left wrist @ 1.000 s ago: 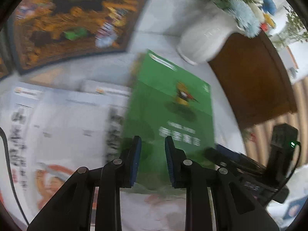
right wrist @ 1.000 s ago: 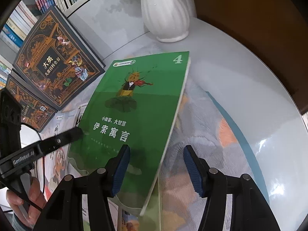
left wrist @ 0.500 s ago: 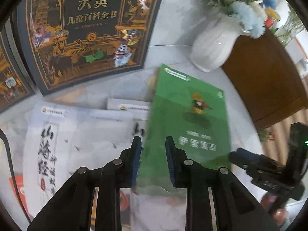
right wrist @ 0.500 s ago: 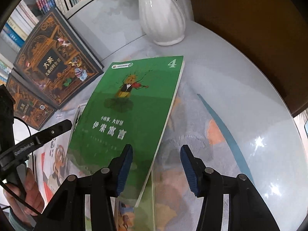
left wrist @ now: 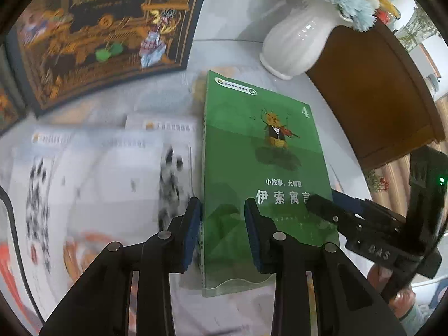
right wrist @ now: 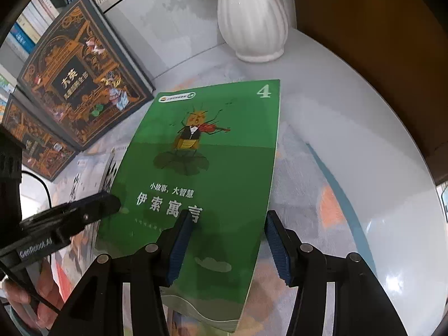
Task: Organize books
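The left gripper hangs over the green book at its spine edge, jaws opening, one to each side of that edge and not clamped. The right gripper straddles the page edge, jaws opening. The book lies flat on the table, partly over white booklets. Best square it by nudging both long edges evenly, keeping clear of the vase beyond

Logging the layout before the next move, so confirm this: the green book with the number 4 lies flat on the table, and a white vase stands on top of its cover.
Not quite. The green book with the number 4 does lie flat on the table, but the white vase stands on the table beyond the book's far edge, not on its cover. The right wrist view shows bare tabletop between them.
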{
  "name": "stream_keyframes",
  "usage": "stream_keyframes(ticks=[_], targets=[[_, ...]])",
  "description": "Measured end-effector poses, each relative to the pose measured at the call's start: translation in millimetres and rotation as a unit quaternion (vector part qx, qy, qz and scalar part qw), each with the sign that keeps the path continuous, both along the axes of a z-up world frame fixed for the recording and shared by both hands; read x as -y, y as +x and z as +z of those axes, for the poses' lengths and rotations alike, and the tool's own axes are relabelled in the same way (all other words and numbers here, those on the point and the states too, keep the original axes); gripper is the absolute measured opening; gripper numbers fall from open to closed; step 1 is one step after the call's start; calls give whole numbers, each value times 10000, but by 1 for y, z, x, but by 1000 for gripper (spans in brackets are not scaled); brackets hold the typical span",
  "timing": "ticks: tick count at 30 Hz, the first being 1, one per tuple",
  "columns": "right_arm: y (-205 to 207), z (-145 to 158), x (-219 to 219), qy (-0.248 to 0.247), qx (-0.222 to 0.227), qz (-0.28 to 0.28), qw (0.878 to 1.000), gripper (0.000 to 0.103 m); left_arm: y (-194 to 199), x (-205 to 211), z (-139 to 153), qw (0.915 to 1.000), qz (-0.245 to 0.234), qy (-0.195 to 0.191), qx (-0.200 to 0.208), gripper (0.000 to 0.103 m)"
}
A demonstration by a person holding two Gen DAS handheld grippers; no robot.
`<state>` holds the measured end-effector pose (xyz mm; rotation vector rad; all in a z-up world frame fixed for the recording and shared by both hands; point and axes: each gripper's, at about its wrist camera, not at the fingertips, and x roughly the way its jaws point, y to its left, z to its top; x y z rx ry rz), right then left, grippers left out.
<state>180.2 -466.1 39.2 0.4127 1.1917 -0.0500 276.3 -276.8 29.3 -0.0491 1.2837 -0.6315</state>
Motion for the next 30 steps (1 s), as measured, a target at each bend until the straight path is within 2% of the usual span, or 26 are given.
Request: stream_keyframes(ticks=[4,7,10,12,15,17,19,21,23,27,30], targets=[[-35,6,-11,-135,-98,257,9995,53,-47,-9,4,9999,-75,117,-5,28],[-78,8,-23,-75,-234,448,9987,53,-98,-22,6,9997,-38,233,-16,28],[-127,6,-39,-10,-384,650,9971,53,-158,-44,4,9994,157,251,-197,28],[-159,2,-53,-58,-472,820,9955,53,-203,-63,-3,9981,329,182,-481,28],[-200,1,-74,-301,-416,1117,9924,61,-256,-83,-18,9934,651,-158,-930,28],[-210,1,-86,-435,-449,1413,9880,63,-283,-94,-19,9905,943,-315,-954,28],[-213,1,-89,-284,-514,1516,9867,63,-293,-96,-17,9906,1002,-262,-895,28],[-217,0,-82,77,-572,1397,9885,63,-302,-97,-14,9914,1027,-150,-790,28],[-221,-1,-74,215,-606,1272,9898,63,-303,-100,-14,9903,1149,-133,-772,28],[-234,0,-69,234,-609,1160,9911,62,-311,-115,-15,9865,1380,-223,-857,28],[-244,2,-79,35,-576,1345,9892,61,-321,-114,-14,9876,1284,-194,-880,28]])
